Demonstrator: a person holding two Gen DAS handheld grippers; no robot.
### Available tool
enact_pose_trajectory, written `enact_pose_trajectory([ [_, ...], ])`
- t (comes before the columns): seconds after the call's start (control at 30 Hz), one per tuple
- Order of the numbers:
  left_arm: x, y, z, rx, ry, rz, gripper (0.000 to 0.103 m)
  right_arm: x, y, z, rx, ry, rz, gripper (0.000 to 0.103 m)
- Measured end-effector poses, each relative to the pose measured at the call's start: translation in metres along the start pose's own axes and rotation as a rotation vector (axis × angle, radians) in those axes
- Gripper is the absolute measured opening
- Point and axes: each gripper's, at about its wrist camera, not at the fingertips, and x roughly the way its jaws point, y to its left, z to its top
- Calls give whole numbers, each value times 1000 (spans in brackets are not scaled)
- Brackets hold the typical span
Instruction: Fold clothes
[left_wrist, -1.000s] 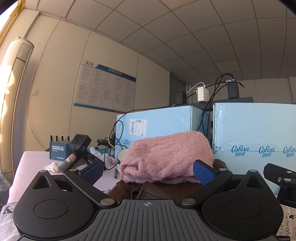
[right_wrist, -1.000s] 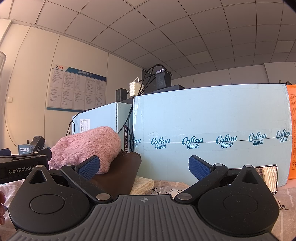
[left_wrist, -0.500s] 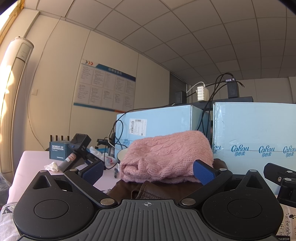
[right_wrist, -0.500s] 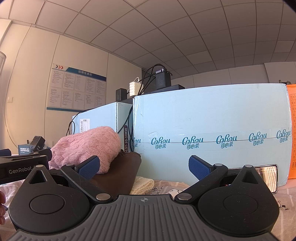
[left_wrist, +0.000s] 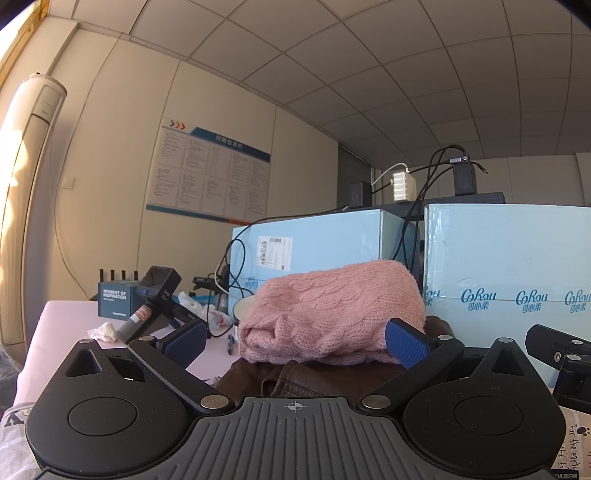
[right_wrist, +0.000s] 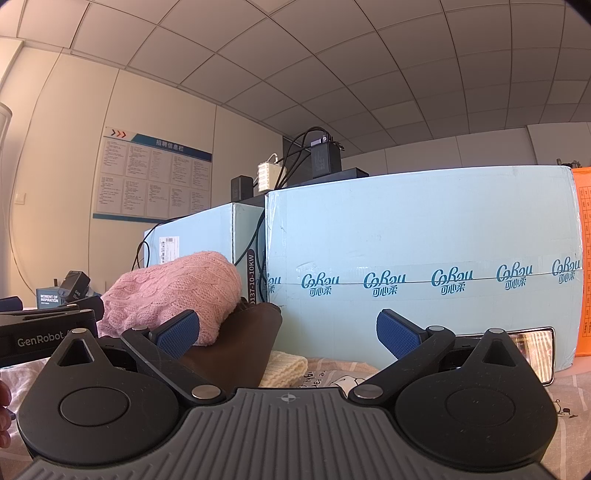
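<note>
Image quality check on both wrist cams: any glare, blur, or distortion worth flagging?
Left wrist view: warm sunlight blows out the tall white floor air conditioner; fisheye bows the ceiling grid; the folded pink cable-knit sweater is sharp. Right wrist view: same barrel distortion curves the top of the pale blue cardboard box; the small chrome-framed mirror catches bright reflection; dark vignette in the corners.

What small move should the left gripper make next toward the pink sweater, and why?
Probably ease the left gripper forward and close on the near edge of the pink sweater. Its jaws stand open and empty right in front of the sweater, which lies bundled on a brown garment. The right gripper is also open, holding nothing.
</note>
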Motion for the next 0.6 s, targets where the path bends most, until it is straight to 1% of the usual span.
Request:
enact_pose_trajectory([
  [0.33,0,-1,0,2,-2,-1,103,0,0,0,0,0,0,103],
  [0.6,-3,-3,1,16,-19,-23,103,0,0,-1,2,6,6,103],
])
